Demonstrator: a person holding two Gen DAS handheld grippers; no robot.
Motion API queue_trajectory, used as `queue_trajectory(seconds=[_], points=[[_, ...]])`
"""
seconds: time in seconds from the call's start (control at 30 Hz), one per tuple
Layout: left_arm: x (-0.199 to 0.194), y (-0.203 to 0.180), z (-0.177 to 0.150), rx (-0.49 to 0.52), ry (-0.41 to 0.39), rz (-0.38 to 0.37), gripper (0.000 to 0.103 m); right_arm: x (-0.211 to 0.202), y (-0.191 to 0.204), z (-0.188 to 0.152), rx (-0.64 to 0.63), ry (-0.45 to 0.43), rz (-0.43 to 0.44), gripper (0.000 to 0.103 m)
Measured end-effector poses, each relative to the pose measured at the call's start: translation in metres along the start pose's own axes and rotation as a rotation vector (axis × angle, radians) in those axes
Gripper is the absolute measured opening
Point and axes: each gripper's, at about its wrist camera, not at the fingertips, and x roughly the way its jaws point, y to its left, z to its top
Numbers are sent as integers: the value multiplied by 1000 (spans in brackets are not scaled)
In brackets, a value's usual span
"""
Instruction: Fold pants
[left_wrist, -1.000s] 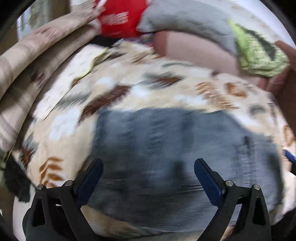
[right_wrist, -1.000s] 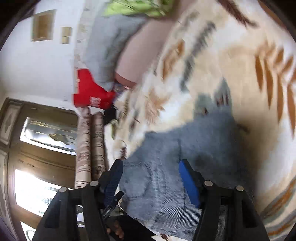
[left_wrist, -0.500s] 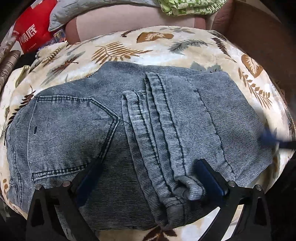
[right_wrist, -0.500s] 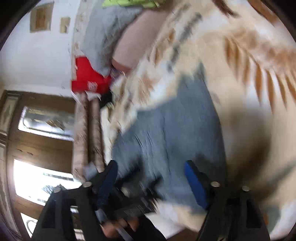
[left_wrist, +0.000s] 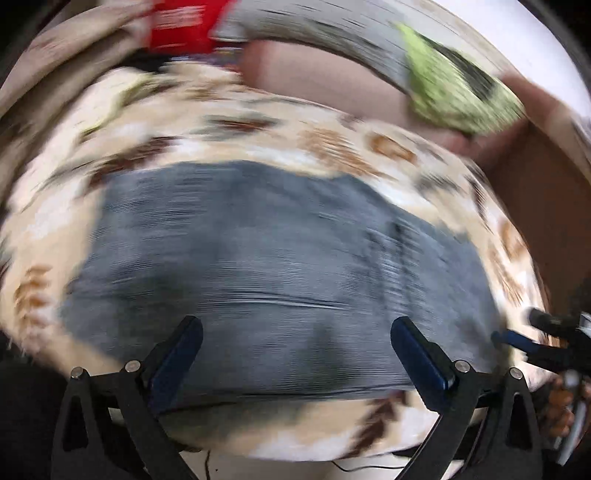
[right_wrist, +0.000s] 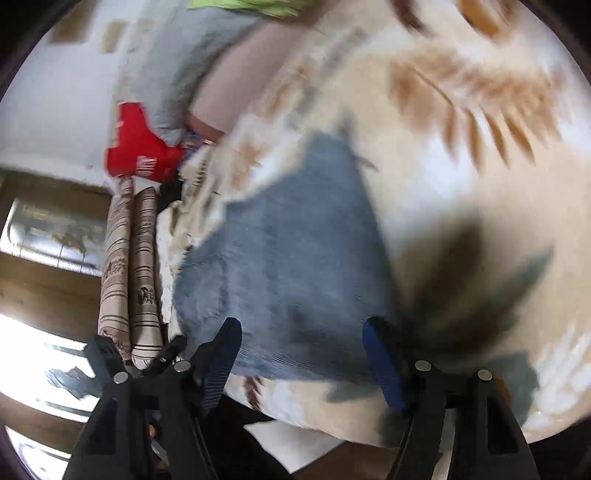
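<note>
The folded blue-grey jeans (left_wrist: 266, 273) lie flat on a cream blanket with brown leaf prints (left_wrist: 332, 147); the view is motion-blurred. My left gripper (left_wrist: 295, 354) is open and empty, its fingers spread above the near edge of the jeans. In the right wrist view the jeans (right_wrist: 291, 266) lie left of centre on the blanket (right_wrist: 461, 129). My right gripper (right_wrist: 303, 354) is open and empty over their near edge. The right gripper also shows at the far right of the left wrist view (left_wrist: 535, 339).
A red bag (left_wrist: 184, 26), a grey pillow (left_wrist: 314, 37) and a green cloth (left_wrist: 454, 96) lie at the back. Rolled striped mats (right_wrist: 129, 277) stand left of the bed beside a wooden door. A brown bed frame (left_wrist: 546, 206) is at the right.
The left wrist view has pulled back and tilted up from a close look at the jeans. Both views blur with motion. Both grippers stay open and empty.
</note>
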Motion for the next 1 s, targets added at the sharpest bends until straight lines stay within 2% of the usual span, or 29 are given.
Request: queue_trajectory(seconds=[0.13, 0.2, 0.23, 0.27, 0.3, 0.33, 0.4, 0.47, 0.57, 0.8, 0.9, 0.97, 1.0], points=[[-4, 49, -2, -133, 10, 88, 102, 26, 66, 21, -160, 43, 72, 72], [-6, 63, -3, -162, 9, 134, 102, 57, 75, 24, -170, 93, 65, 73], [-7, 67, -3, -172, 6, 145, 102, 66, 69, 24, -178, 117, 40, 74], [-7, 70, -3, -176, 5, 151, 102, 87, 58, 23, -181, 159, -58, 74], [-8, 71, -3, -172, 5, 153, 102, 100, 49, 21, -169, 188, -113, 74], [-9, 70, -4, -159, 1, 159, 102, 97, 50, 20, -182, 155, -108, 75], [-10, 68, -2, -137, -16, 179, 102, 86, 62, 21, -199, 160, -134, 75], [-11, 67, -2, -137, -17, 170, 102, 77, 84, 20, -243, 121, -134, 75], [-12, 69, -3, -139, -16, 168, 102, 79, 124, 19, -324, 109, -104, 75], [-15, 75, 2, -139, -35, 209, 102, 139, 189, 21, -438, 114, -129, 75], [-14, 78, 2, -143, -34, 217, 102, 162, 194, 29, -472, 105, -140, 76], [-13, 80, 3, -145, -30, 224, 102, 195, 177, 37, -386, 191, -150, 83], [-13, 80, 3, -145, -26, 228, 102, 215, 163, 38, -347, 258, -189, 83]])
